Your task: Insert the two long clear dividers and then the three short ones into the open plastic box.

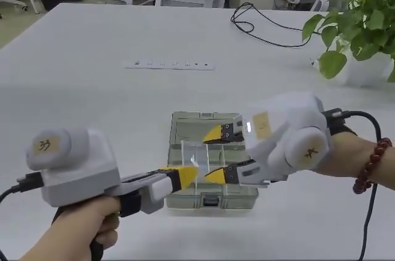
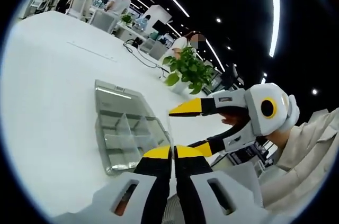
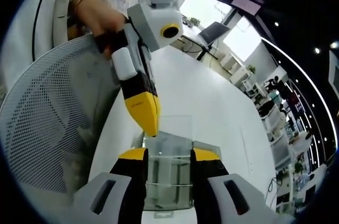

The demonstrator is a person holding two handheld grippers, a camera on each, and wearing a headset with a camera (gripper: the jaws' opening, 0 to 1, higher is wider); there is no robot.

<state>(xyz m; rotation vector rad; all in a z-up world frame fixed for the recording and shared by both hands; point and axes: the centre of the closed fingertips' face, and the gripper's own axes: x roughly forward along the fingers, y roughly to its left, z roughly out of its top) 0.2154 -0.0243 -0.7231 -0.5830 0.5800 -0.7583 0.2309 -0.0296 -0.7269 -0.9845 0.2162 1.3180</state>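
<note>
I am reading the left gripper [image 1: 185,176] at the lower left of the head view. It is pointing toward the centre of the table [image 1: 92,88], and its yellow-tipped jaws are pressed together on one edge of a clear divider [image 1: 196,153]. In the left gripper view the thin sheet is rising edge-on from between the closed tips. The divider is standing upright over the middle of the open box [image 1: 185,198]. I cannot tell whether its lower edge is sitting in a slot or hanging just above the compartments, nor whether it is a long piece or a short one. The box is lying flat near the front edge of the table with its lid folded back on the far side, and clear partitions are showing inside its base. The right gripper [image 1: 214,155] is reaching in from the right with its jaws spread wide. One tip is lying over the lid side of the box and the other over the front half. The divider is standing just beside the gap, and neither tip is clearly touching it. A bead bracelet [image 1: 368,165] is sitting on the wrist behind the right gripper. A potted plant [image 1: 361,23] and a looped black cable [image 1: 259,26] are resting at the far right of the table, well apart from the box.
</note>
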